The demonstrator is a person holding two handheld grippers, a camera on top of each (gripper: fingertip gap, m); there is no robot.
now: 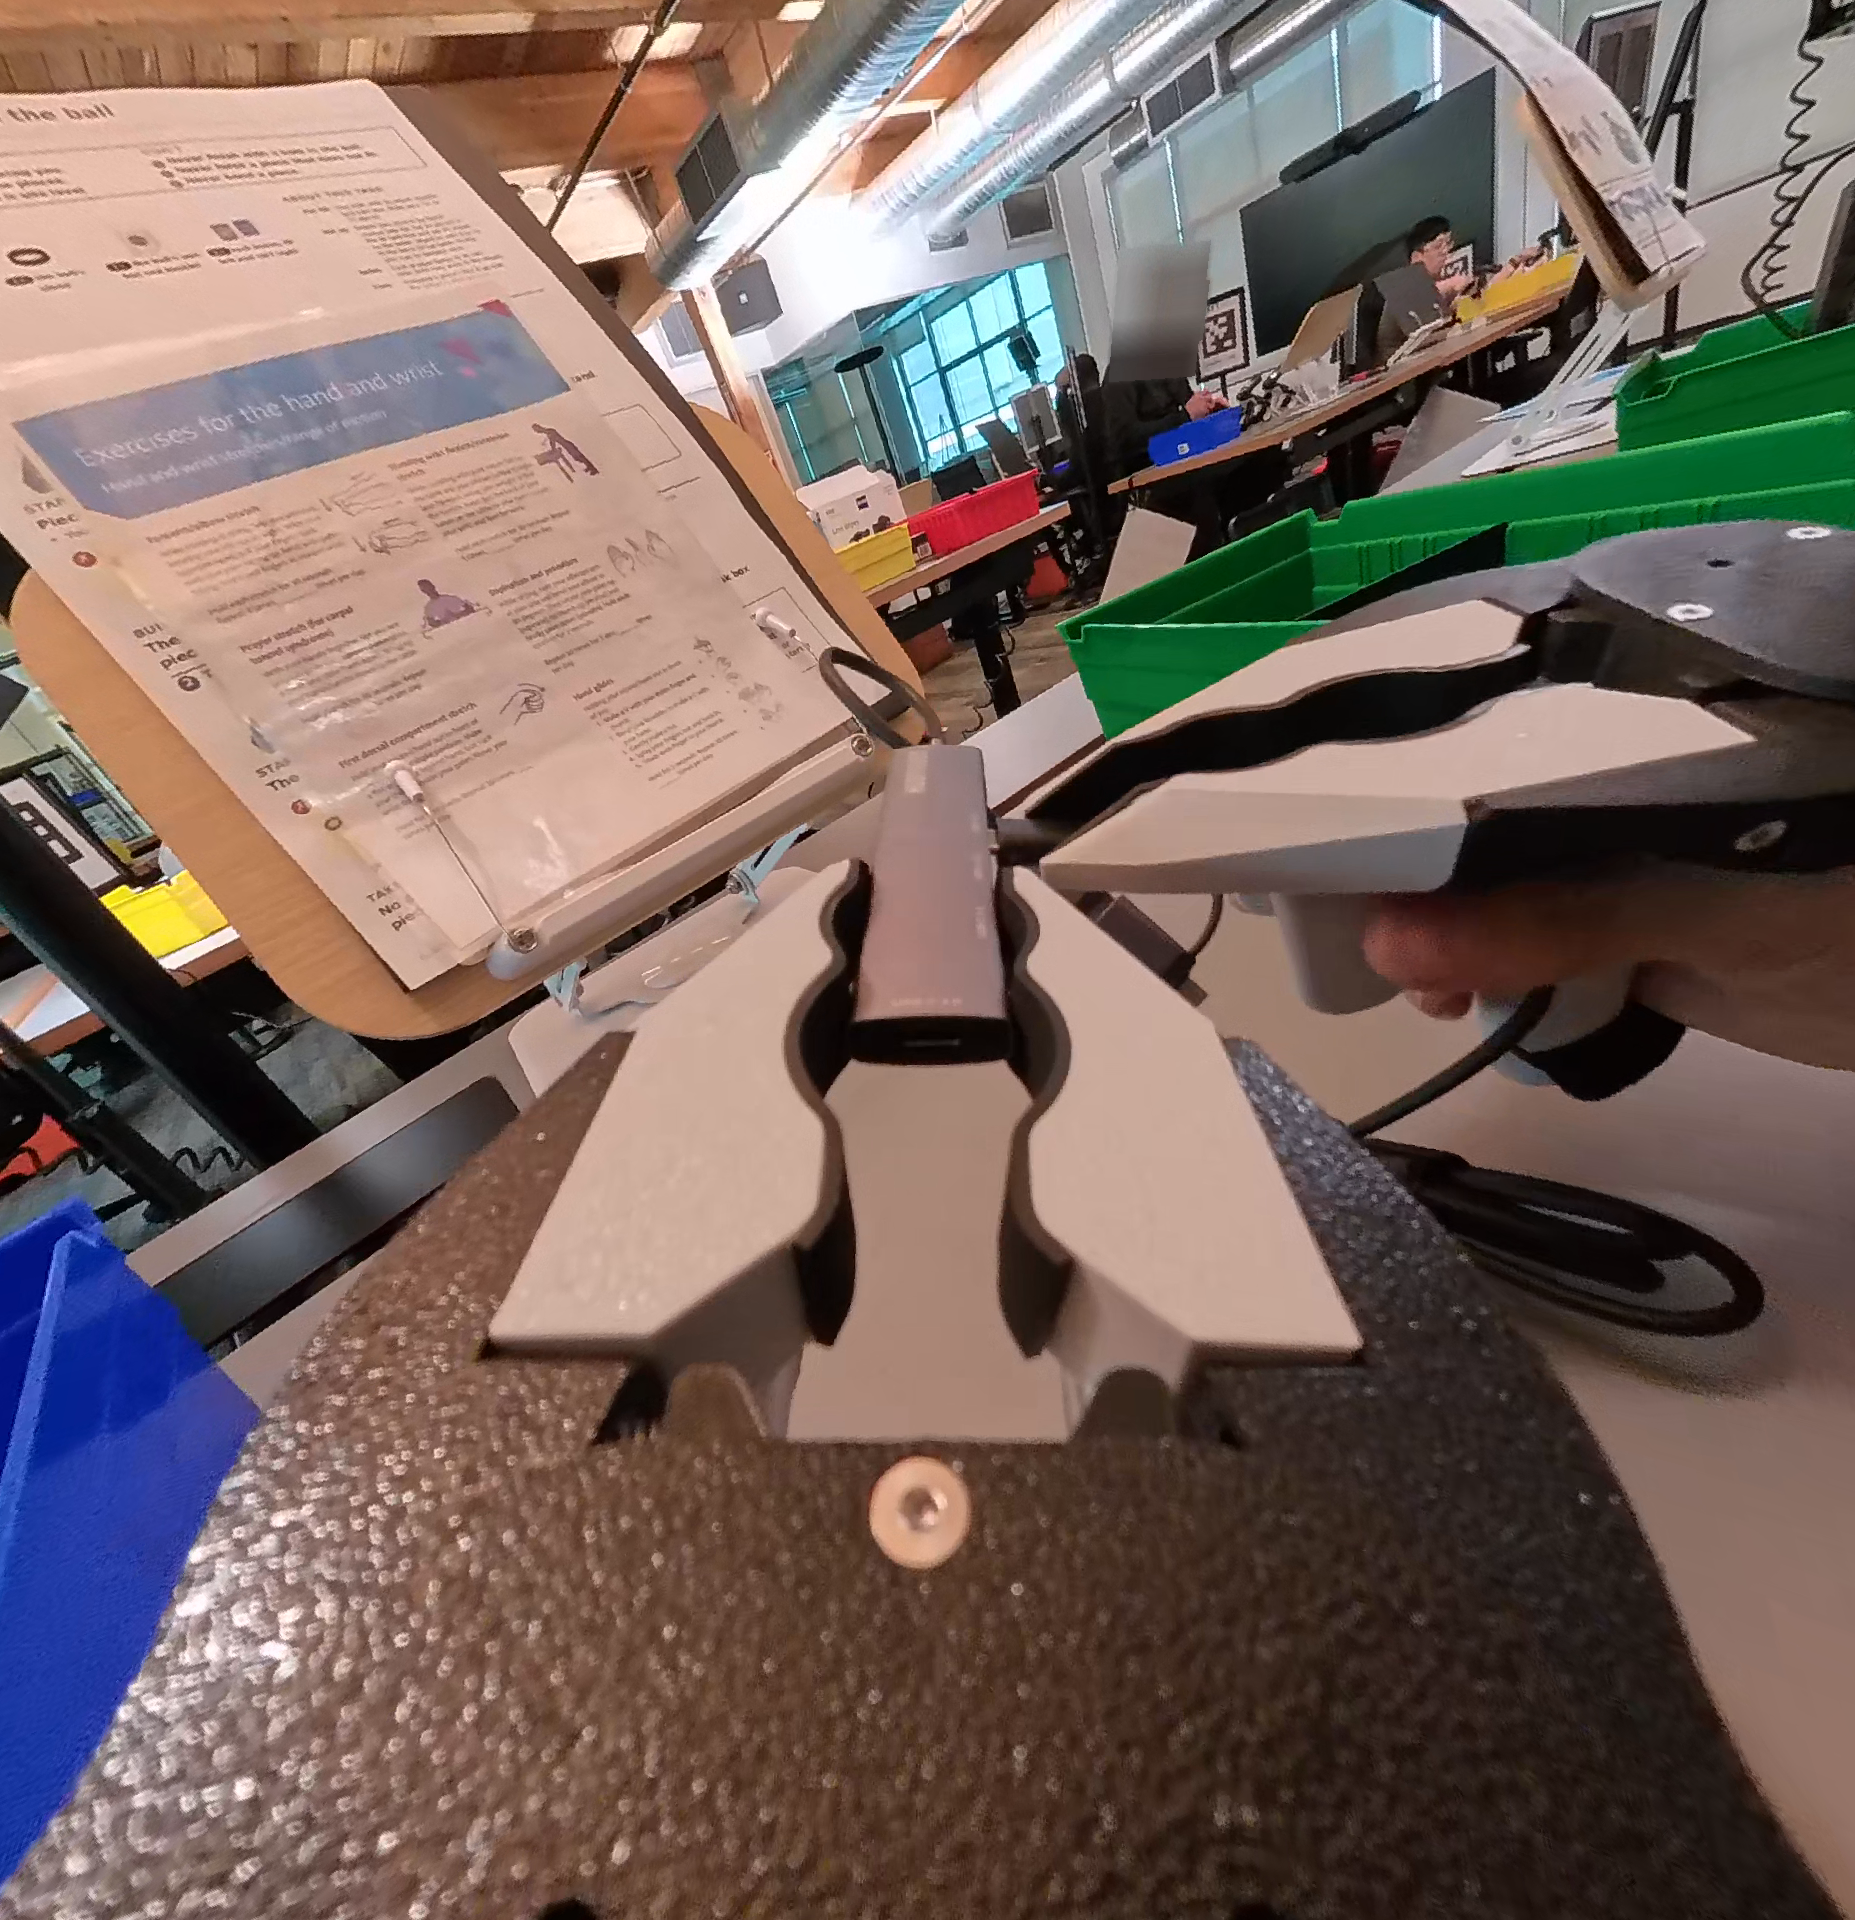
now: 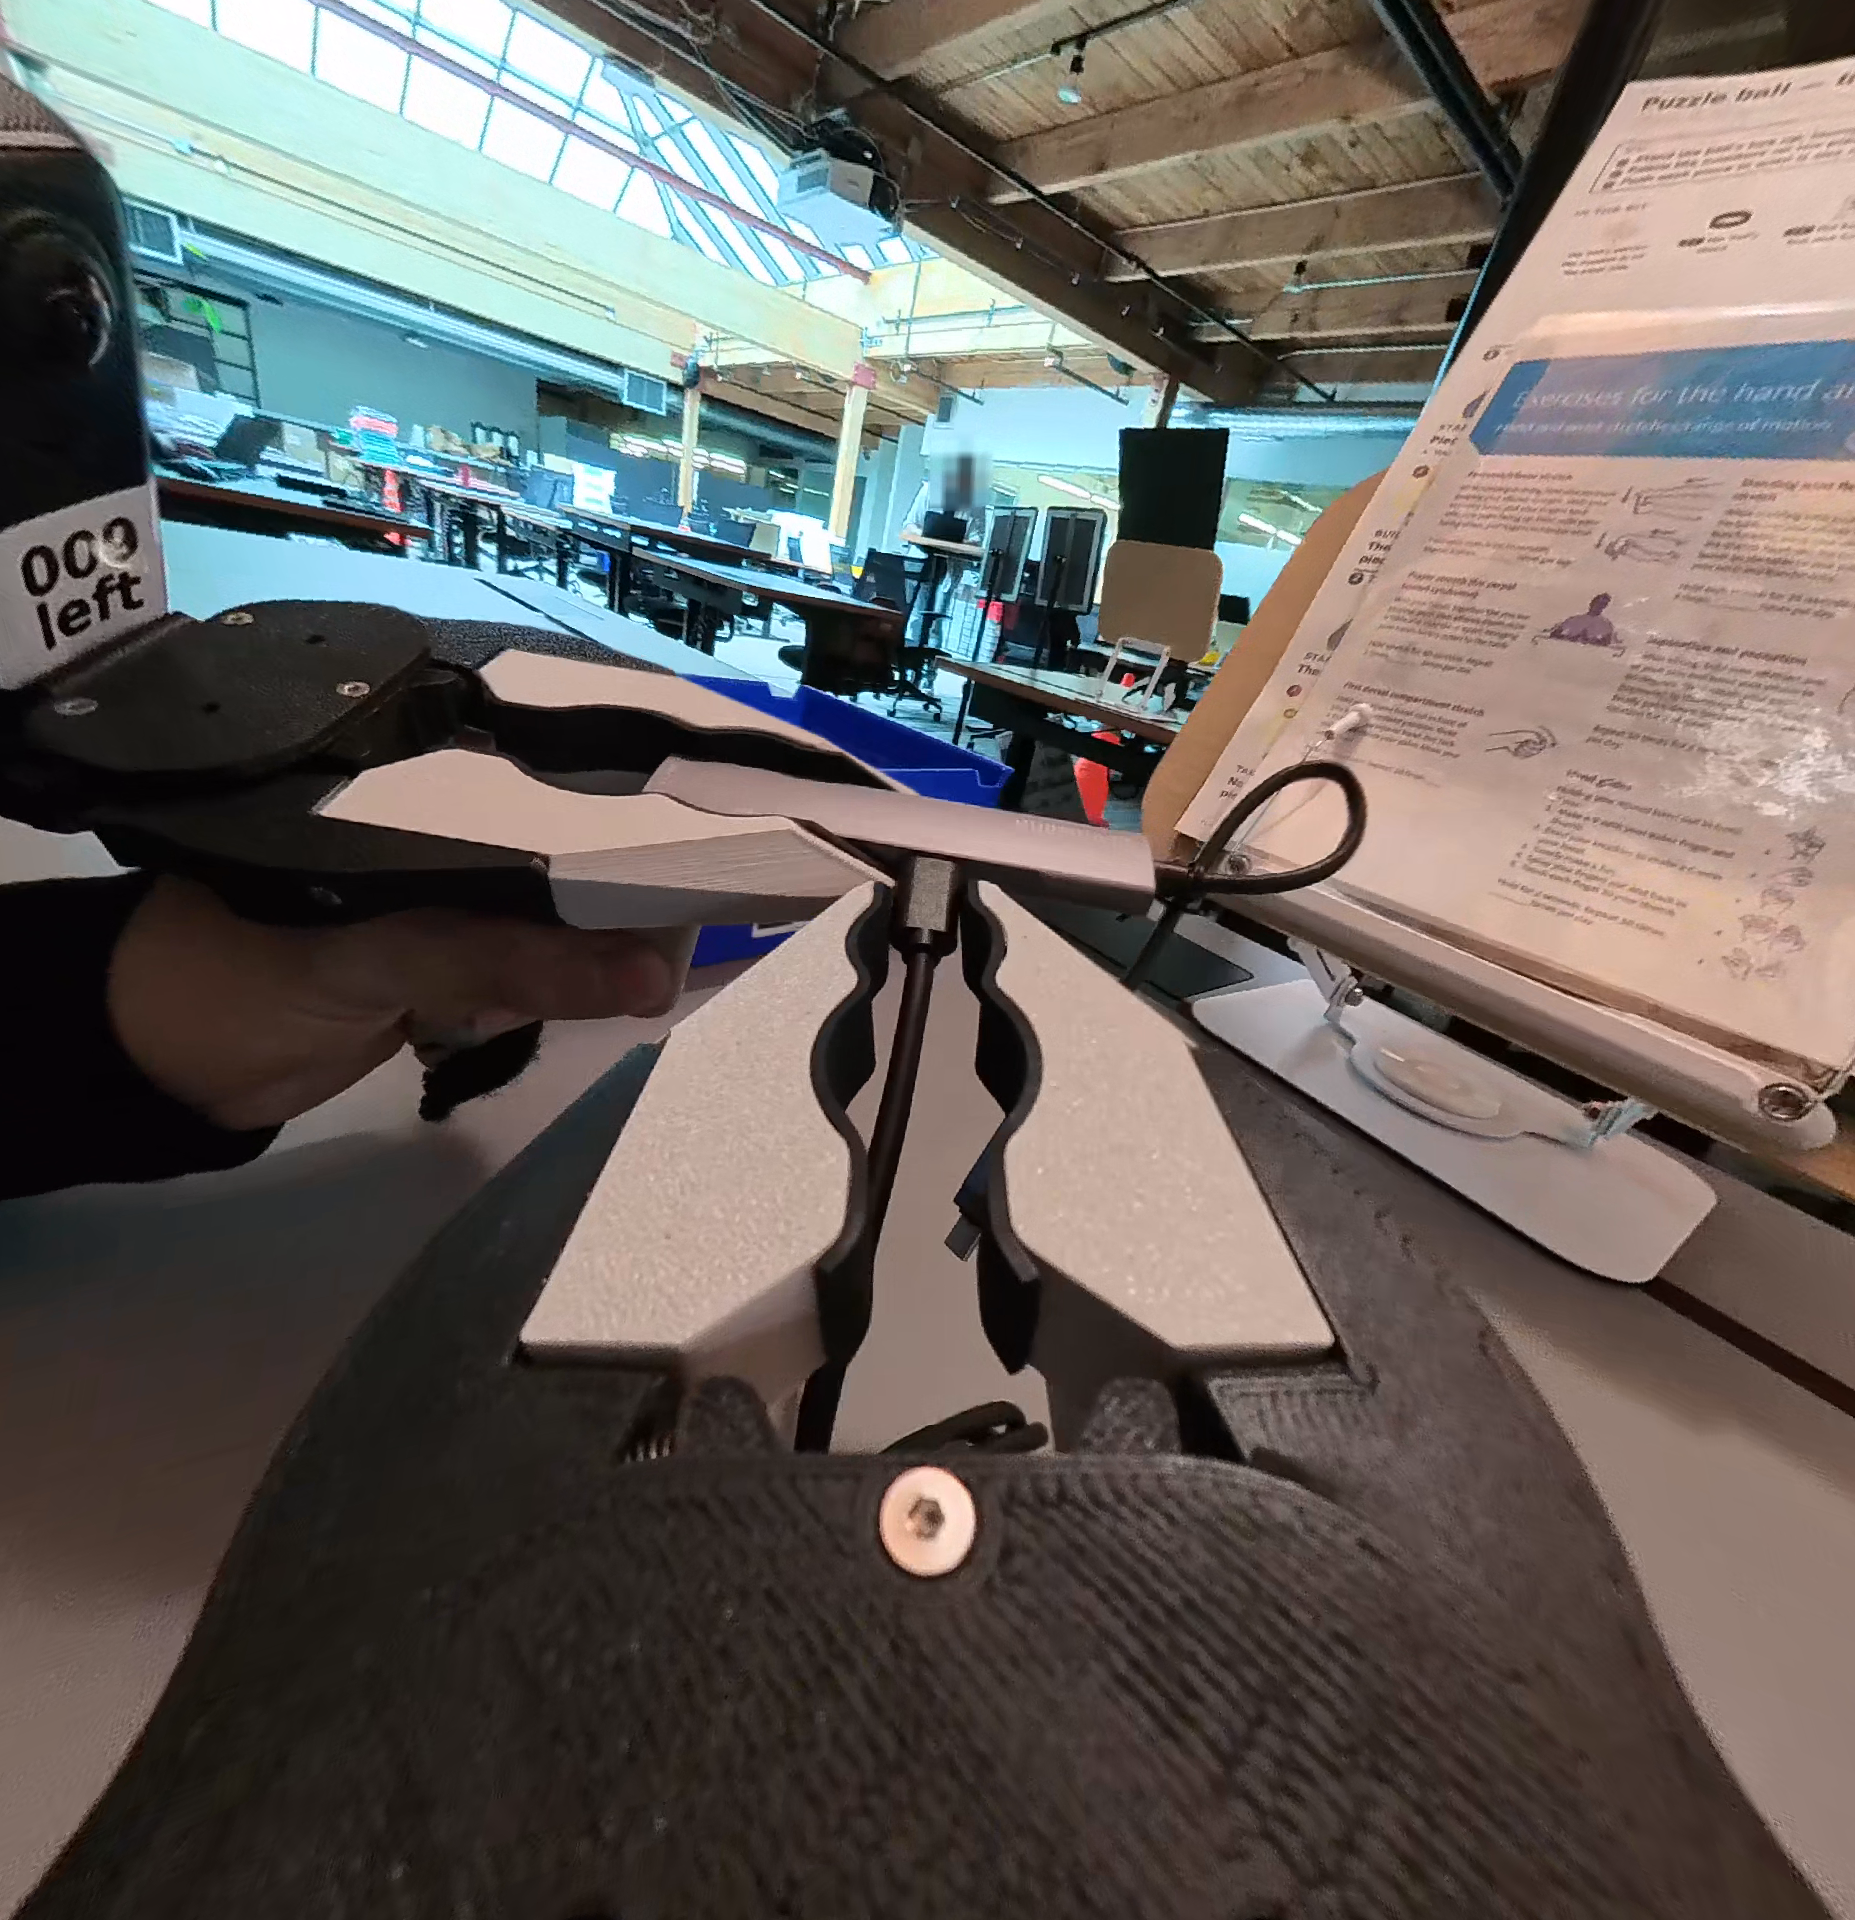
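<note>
Grey-padded fingers of the left gripper (image 1: 931, 878) are pressed onto the two long sides of a slim metal hub (image 1: 928, 977), held lengthwise above the desk (image 1: 1733, 1455) with its end port facing the camera. The right gripper (image 2: 925, 899) pinches a small metal plug (image 2: 928, 878) at its fingertips; the plug meets the hub's side at a right angle, and whether it is fully seated cannot be told. A black cable (image 2: 892, 1091) runs back from the plug between the right fingers, and more black cable lies coiled (image 1: 1588, 1247) on the desk beneath. A short lead (image 2: 1307, 821) loops off the hub's far end.

Beyond, a document stand (image 1: 383, 520) carries laminated sheets near the desk's far edge. A blue bin (image 1: 71, 1403) sits at the left edge and green bins (image 1: 1422, 582) at the right; their insides are hidden.
</note>
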